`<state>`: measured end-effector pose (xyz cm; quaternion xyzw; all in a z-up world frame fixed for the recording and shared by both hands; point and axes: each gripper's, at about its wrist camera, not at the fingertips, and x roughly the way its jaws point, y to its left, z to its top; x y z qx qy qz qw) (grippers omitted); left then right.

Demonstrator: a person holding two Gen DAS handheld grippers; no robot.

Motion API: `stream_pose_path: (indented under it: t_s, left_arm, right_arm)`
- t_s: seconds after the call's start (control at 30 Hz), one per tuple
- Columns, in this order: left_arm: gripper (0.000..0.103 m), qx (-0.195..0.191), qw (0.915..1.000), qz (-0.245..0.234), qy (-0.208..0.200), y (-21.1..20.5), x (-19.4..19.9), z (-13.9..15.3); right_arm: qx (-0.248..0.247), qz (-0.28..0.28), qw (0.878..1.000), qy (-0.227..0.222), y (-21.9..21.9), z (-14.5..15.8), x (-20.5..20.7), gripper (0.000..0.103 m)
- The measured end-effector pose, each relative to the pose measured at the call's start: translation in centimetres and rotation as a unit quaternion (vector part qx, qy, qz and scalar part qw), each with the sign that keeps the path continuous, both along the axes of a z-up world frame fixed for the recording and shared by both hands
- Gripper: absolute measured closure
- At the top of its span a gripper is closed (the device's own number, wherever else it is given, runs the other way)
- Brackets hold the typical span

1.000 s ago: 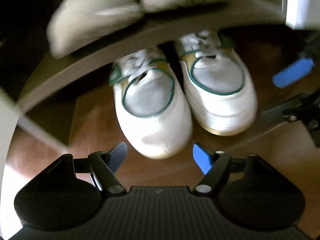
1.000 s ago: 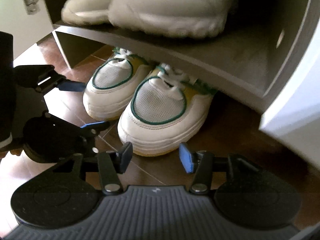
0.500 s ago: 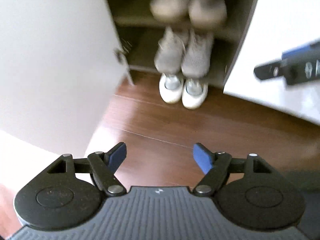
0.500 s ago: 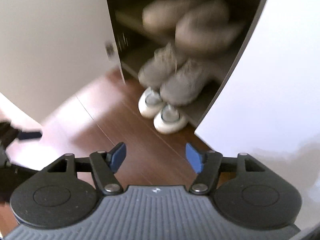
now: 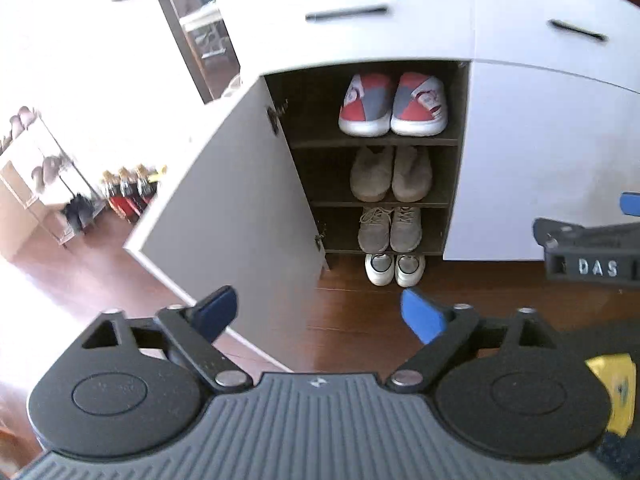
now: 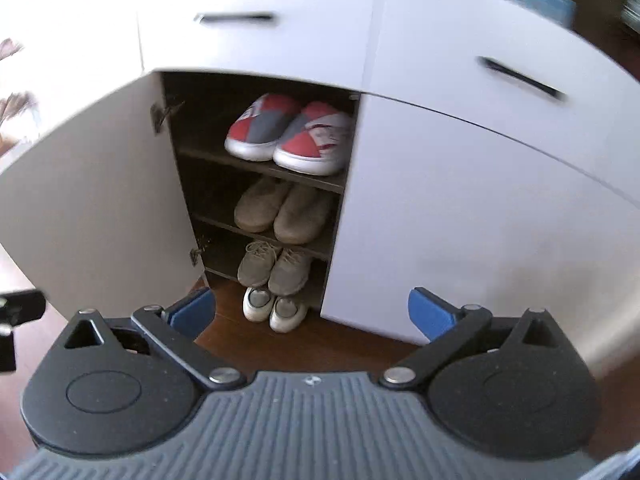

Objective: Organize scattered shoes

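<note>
Ahead of both grippers stands a white shoe cabinet (image 5: 520,152), its left door (image 5: 240,216) swung open over the wooden floor (image 5: 360,312). Inside, beyond the fingertips, three shelves each carry a pair: red-and-grey slippers (image 5: 392,106) on top, tan slippers (image 5: 391,174) in the middle, grey lace-up sneakers (image 5: 390,229) lowest. White sneakers (image 5: 395,269) sit side by side on the floor directly beneath the cabinet. Left gripper (image 5: 320,314) and right gripper (image 6: 312,314) are both spread wide, holding nothing, well short of the shoes.

Bottles (image 5: 130,194) beside a wire rack (image 5: 44,184).
</note>
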<state>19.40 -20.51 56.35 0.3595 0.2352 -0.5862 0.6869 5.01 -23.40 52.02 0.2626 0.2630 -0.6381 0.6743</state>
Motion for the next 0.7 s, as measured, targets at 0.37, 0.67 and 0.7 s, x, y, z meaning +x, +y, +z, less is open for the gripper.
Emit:
stream_pose_path:
  t_s: [0.37,0.67,0.7]
  left_arm:
    - [0.005,-0.02,0.9955,0.092,0.011,7.5,1.2,8.9]
    - [0.005,0.007,0.9966,0.071,0.041,9.1,0.2,8.7]
    - [0.005,0.012,0.9965,0.068,0.048,9.1,0.1,8.6]
  right_arm:
    - [-0.066,-0.019,0.996,-0.05,7.0,10.4,1.5,0.001]
    - [-0.052,-0.014,0.998,-0.031,10.6,12.2,0.3,0.001]
    - [-0.051,-0.015,0.998,-0.029,10.8,12.3,0.2,0.001]
